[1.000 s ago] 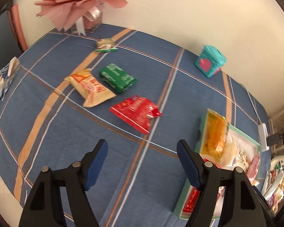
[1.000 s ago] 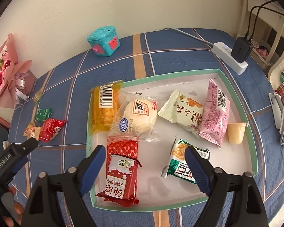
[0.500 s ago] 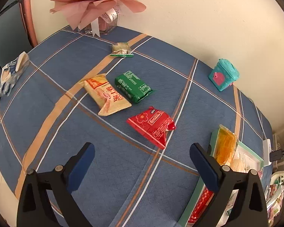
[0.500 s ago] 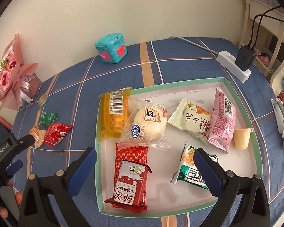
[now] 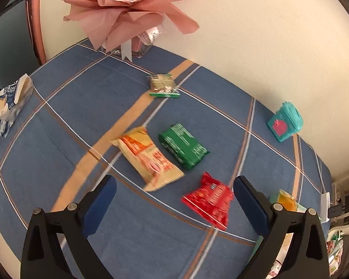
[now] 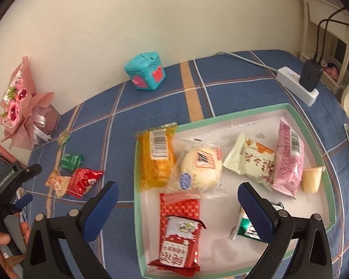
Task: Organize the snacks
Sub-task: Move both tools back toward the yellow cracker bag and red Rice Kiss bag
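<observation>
Left of the green-rimmed tray (image 6: 251, 114), on the blue plaid surface (image 5: 81, 116), four snacks still lie loose: a red packet (image 5: 209, 200) nearest the tray, an orange-and-cream packet (image 5: 149, 158) and a green packet (image 5: 182, 146) just beyond it, and a small green-edged one (image 5: 164, 85) farthest off, near the bouquet (image 5: 128, 11). The left hand-held gripper (image 5: 174, 204) hangs above the red packet, its jaws having just been opening and now spread wide with nothing between them. The right hand-held gripper (image 6: 178, 207) hovers over the tray's near half, jaws likewise just opened, released and empty, above a red-and-white packet (image 6: 179, 232). The main risk, as I judge it, is the left pads closing on the red packet's puffy, slippery film off-centre, so it squirts out or dangles by a corner; the blur here makes its exact lie uncertain. A low sweep could also nudge the orange-and-cream packet. The tray is already crowded, so a careless drop might land on its rim.
</observation>
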`<state>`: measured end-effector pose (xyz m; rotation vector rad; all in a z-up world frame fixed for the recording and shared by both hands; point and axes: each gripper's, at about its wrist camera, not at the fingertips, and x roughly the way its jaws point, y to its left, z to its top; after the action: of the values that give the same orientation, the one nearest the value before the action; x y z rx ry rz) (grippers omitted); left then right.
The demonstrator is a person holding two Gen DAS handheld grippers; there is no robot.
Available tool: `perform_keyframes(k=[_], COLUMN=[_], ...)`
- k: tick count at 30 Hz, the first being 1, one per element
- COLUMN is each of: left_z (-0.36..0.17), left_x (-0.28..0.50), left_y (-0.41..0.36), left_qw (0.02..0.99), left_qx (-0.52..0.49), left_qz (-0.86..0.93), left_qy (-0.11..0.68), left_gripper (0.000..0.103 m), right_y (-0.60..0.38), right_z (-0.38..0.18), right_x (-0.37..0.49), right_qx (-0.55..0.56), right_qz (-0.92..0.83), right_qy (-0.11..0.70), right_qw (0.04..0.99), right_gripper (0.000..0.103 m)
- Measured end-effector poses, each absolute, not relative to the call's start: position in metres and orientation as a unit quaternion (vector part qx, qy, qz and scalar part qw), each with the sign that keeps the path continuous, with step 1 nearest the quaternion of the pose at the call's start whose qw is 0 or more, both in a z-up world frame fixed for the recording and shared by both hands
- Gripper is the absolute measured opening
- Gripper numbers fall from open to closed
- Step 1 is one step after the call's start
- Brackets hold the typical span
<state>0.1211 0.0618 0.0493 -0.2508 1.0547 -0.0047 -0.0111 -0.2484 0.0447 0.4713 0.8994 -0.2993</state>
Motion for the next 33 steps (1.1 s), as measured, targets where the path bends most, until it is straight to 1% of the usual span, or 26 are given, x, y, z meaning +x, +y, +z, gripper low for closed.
perform_keyframes(k=[6, 14, 23, 33], left_z=[0.048, 0.035, -0.004, -0.021], left_x=[0.136, 0.156, 0.175, 0.184], left_y=[0.087, 0.118, 0.132, 0.118], left_qw=[0.858, 0.848, 0.82, 0.806], left_qx=[-0.123, -0.143, -0.173, -0.185], left_qz=[0.013, 0.025, 0.03, -0.003], left_qy=[0.499, 0.509, 0.545, 0.562], left_gripper=[0.1, 0.1, 0.1, 0.1], right_y=[-0.223, -0.171, -0.122, -0.098], right_z=[0.059, 0.057, 0.01, -0.035], right_x=[0.024, 0.082, 0.138, 0.154], right_qx=[0.2, 0.193, 0.194, 0.175], right_qz=[-0.116, -0.067, -0.054, -0.051], right_qy=[0.426, 0.458, 0.523, 0.563], right_qw=[0.874, 0.865, 0.828, 0.806], right_gripper=[0.103, 0.103, 0.103, 0.103])
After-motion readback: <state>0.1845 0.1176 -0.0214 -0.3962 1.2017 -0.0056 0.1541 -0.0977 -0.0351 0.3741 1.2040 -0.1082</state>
